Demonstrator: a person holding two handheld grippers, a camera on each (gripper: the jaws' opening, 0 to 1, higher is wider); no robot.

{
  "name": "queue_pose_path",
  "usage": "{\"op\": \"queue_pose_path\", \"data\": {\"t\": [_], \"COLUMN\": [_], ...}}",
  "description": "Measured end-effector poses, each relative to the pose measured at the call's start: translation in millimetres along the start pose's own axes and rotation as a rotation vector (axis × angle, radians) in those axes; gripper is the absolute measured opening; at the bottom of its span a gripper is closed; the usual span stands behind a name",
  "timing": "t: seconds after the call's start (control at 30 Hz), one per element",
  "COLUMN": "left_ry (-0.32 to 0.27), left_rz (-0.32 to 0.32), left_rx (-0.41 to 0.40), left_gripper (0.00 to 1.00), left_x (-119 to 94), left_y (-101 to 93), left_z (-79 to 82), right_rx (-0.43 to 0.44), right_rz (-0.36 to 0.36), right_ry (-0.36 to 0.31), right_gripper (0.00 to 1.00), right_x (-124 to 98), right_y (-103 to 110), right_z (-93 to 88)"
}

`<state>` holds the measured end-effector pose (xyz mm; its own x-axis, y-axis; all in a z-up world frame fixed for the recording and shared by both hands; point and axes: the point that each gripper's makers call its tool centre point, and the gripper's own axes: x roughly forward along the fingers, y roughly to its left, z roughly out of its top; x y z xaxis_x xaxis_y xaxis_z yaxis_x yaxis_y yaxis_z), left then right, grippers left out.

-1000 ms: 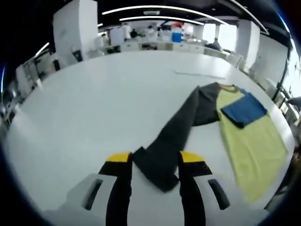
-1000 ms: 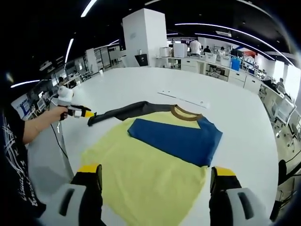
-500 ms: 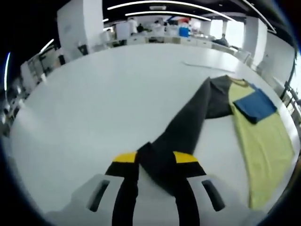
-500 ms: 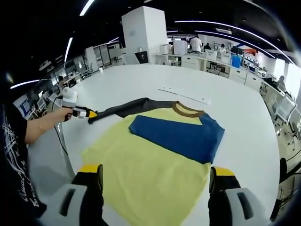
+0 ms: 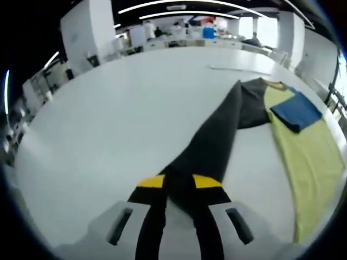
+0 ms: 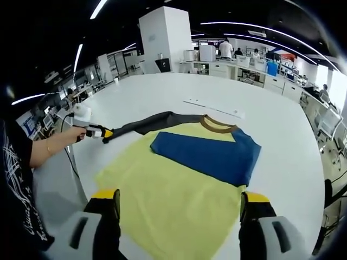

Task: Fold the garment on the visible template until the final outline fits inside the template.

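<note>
Left gripper (image 5: 178,182) pinches grey sleeve (image 5: 217,142) cuff, stretched toward 9 o'clock for folding over shirt (image 6: 173,195); right gripper (image 6: 176,199) jaws spread, idle.

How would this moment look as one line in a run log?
left gripper: shut on dark grey sleeve, stretched out | right gripper: open above yellow shirt body | blue sleeve: folded across

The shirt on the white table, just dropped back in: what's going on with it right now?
A person is partway through folding a yellow shirt spread flat on the white table. The left hand-held gripper is shut on the end of the dark grey sleeve, which is stretched out sideways away from the body. The blue sleeve is already folded across the chest. The right hand-held gripper is open above the shirt's lower half, gripping nothing.
</note>
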<state>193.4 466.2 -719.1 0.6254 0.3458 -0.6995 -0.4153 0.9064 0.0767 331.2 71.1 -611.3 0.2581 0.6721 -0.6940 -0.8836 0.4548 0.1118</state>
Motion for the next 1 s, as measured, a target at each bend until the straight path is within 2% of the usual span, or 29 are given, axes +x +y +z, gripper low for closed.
{"op": "queue_pose_path", "data": {"t": [0.23, 0.4, 0.83, 1.0], "left_ry": [-0.003, -0.011, -0.119, -0.204], "left_rz": [-0.013, -0.028, -0.051, -0.036], "left_rx": [0.05, 0.064, 0.126, 0.177], "left_gripper": [0.01, 0.0, 0.0, 0.0], "left_x": [0.5, -1.1, -20.4, -35.7], "left_y": [-0.6, 1.1, 15.6, 24.4], "left_z": [0.2, 0.9, 21.8, 44.8], "right_rx": [0.008, 0.013, -0.001, 0.003], "right_rz": [-0.006, -0.006, 0.011, 0.012], "right_ry": [-0.002, 0.002, -0.009, -0.018], "right_gripper": [0.9, 0.89, 0.89, 0.88], "right_x": [-0.1, 0.9, 3.2, 2.7], "right_y": [-1.0, -0.9, 6.5, 8.4], "right_z": [-0.1, -1.6, 3.2, 4.3]}}
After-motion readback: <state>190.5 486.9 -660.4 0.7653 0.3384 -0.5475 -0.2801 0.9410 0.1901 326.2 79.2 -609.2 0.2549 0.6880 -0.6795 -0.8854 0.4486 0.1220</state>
